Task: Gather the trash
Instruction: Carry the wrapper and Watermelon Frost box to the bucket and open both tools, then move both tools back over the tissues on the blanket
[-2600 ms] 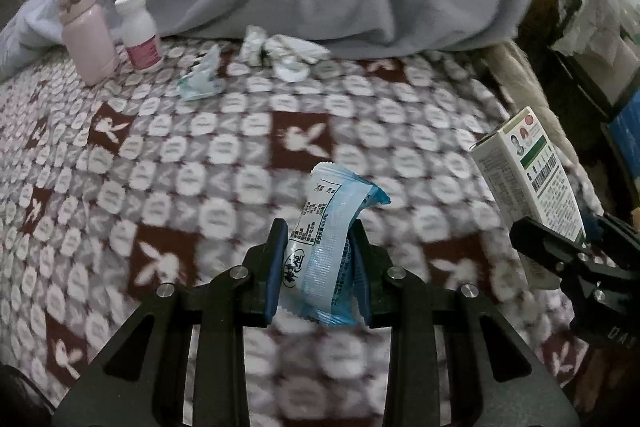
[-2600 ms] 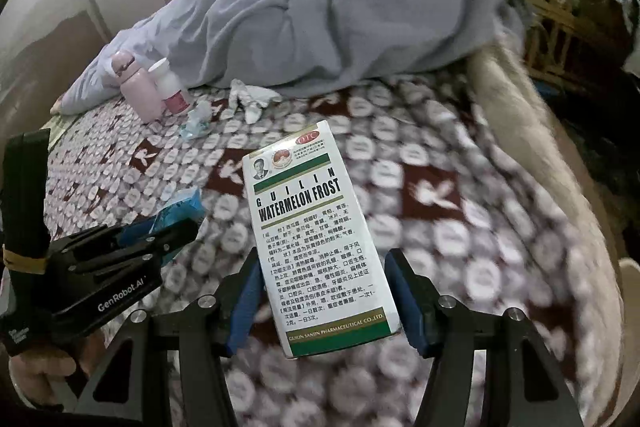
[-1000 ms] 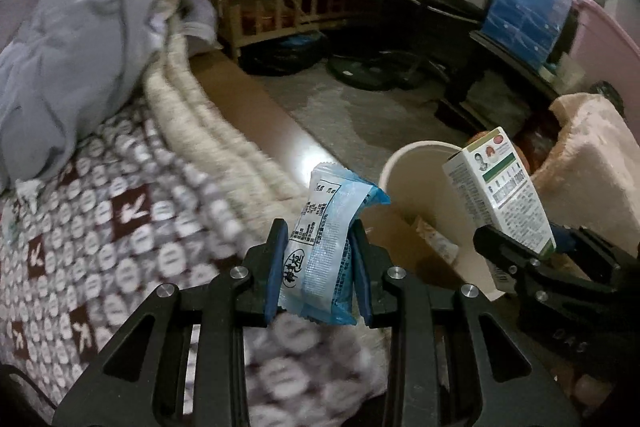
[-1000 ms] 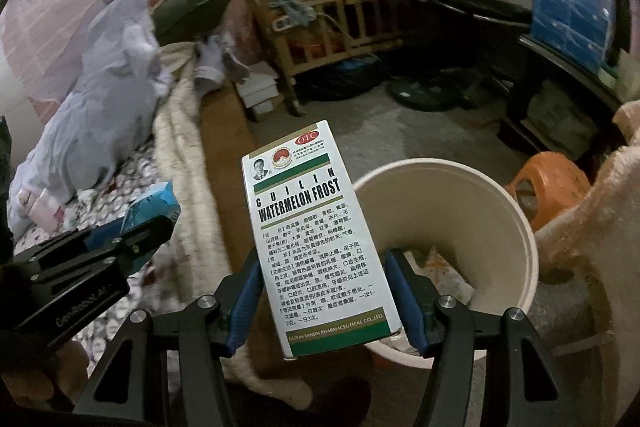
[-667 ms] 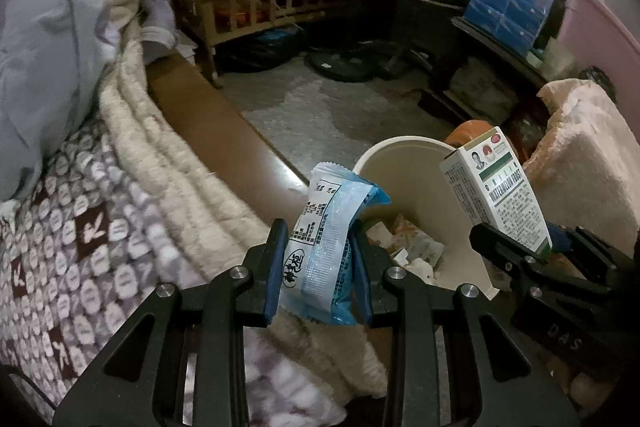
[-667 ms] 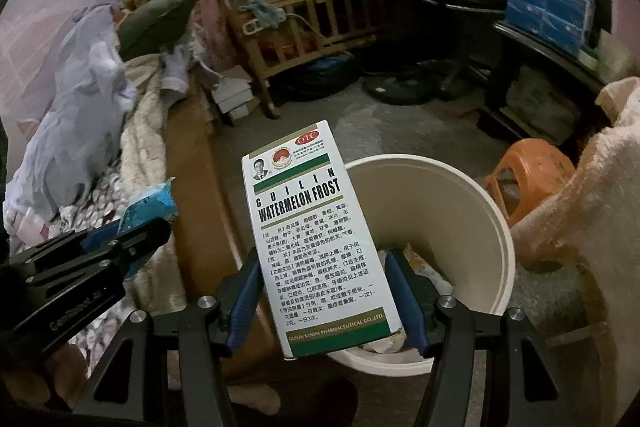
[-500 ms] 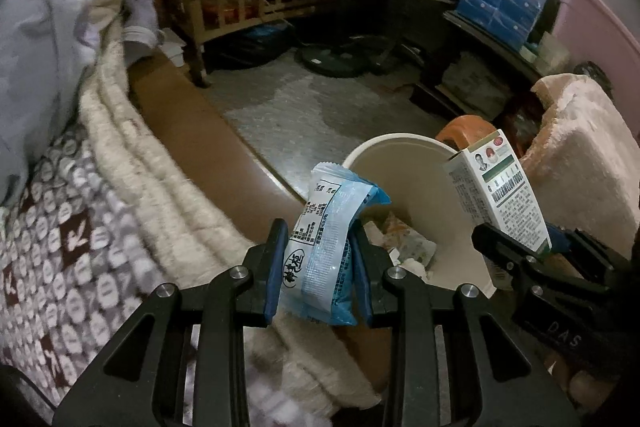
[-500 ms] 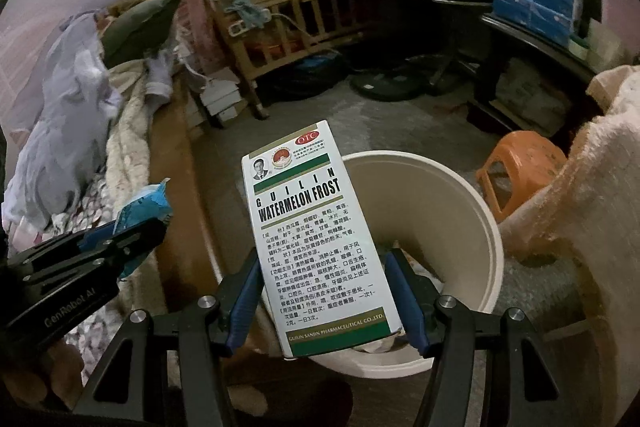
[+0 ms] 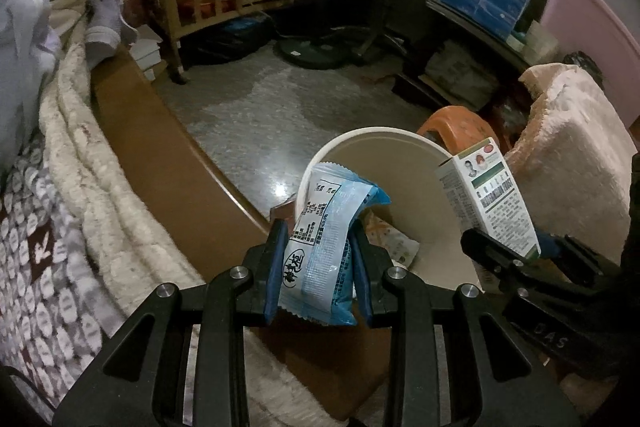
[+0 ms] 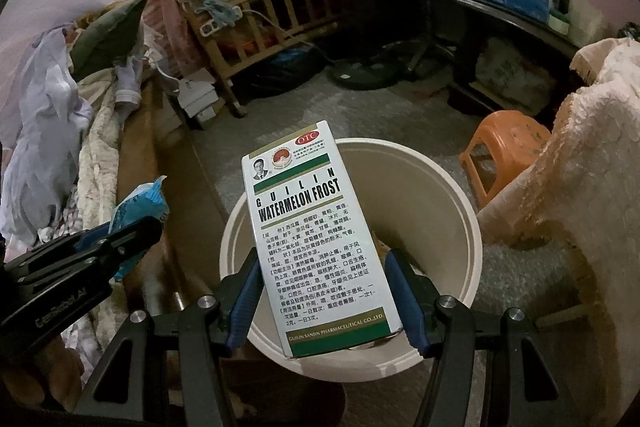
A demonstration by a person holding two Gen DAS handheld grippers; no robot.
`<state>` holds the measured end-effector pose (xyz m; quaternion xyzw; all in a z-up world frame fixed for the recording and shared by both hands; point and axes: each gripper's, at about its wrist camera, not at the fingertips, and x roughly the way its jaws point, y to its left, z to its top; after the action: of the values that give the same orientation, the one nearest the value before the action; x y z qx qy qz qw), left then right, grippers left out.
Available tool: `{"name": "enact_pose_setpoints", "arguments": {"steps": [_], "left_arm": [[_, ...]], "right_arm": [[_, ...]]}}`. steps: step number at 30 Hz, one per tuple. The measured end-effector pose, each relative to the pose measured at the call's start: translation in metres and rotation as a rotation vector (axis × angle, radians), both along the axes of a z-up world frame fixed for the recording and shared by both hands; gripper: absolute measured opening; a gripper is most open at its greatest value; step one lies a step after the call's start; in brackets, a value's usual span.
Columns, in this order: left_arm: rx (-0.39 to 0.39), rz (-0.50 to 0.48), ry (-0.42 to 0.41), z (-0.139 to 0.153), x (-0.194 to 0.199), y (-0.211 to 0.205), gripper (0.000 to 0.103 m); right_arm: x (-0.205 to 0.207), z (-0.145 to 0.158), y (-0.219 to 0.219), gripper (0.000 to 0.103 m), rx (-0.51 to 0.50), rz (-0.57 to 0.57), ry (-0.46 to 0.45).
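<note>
My left gripper (image 9: pixel 320 243) is shut on a blue and white snack wrapper (image 9: pixel 328 227), held over the bed's edge just left of a cream waste bin (image 9: pixel 384 139). My right gripper (image 10: pixel 326 283) is shut on a white and green medicine box (image 10: pixel 316 231), which hangs above the same bin (image 10: pixel 448 183). Some paper scraps (image 9: pixel 394 241) lie at the bin's bottom. In the left wrist view the box (image 9: pixel 490 195) and right gripper (image 9: pixel 516 259) show at the right. The wrapper (image 10: pixel 138 205) and left gripper (image 10: pixel 100 251) appear at the left of the right wrist view.
A bed with a cream blanket (image 9: pixel 100 187) and brown wooden side rail (image 9: pixel 160 155) lies left of the bin. An orange stool (image 10: pixel 504 147) and a pink towel-covered seat (image 10: pixel 568 211) stand to the right. A wooden crib (image 10: pixel 256 7) and fan base (image 9: pixel 316 49) are beyond.
Both grippers have swung away from the bed toward the bin and sunk a little. The bin now sits larger and closer under the box and beside the wrapper. Both grips are unchanged.
</note>
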<state>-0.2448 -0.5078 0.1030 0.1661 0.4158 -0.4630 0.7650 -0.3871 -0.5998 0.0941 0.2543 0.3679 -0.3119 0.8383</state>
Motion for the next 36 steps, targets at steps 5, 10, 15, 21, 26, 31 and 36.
{"name": "enact_pose_setpoints", "arguments": {"steps": [5, 10, 15, 21, 26, 31, 36], "left_arm": [[-0.005, -0.017, 0.011, -0.002, -0.002, -0.008, 0.028], [-0.033, -0.036, 0.049, -0.003, 0.0, -0.013, 0.029], [-0.062, -0.058, 0.082, -0.003, -0.001, -0.011, 0.063], [-0.062, -0.023, 0.079, 0.0, 0.005, 0.003, 0.063], [-0.055, 0.054, 0.029, 0.005, 0.02, 0.032, 0.063], [-0.046, 0.133, -0.009, 0.009, 0.042, 0.069, 0.063], [-0.035, 0.207, -0.028, 0.007, 0.063, 0.107, 0.063]], "right_arm": [[-0.001, -0.005, -0.006, 0.059, 0.011, -0.018, 0.005], [-0.001, -0.008, -0.012, 0.059, 0.017, -0.046, 0.014], [-0.002, -0.012, -0.021, 0.063, 0.046, -0.079, 0.012], [-0.001, -0.012, -0.014, 0.064, 0.065, -0.079, 0.012], [0.012, -0.006, -0.001, 0.064, 0.054, -0.038, 0.018], [0.029, 0.006, 0.018, 0.064, 0.027, 0.009, 0.005], [0.057, 0.021, 0.045, 0.064, 0.012, 0.091, -0.02]]}}
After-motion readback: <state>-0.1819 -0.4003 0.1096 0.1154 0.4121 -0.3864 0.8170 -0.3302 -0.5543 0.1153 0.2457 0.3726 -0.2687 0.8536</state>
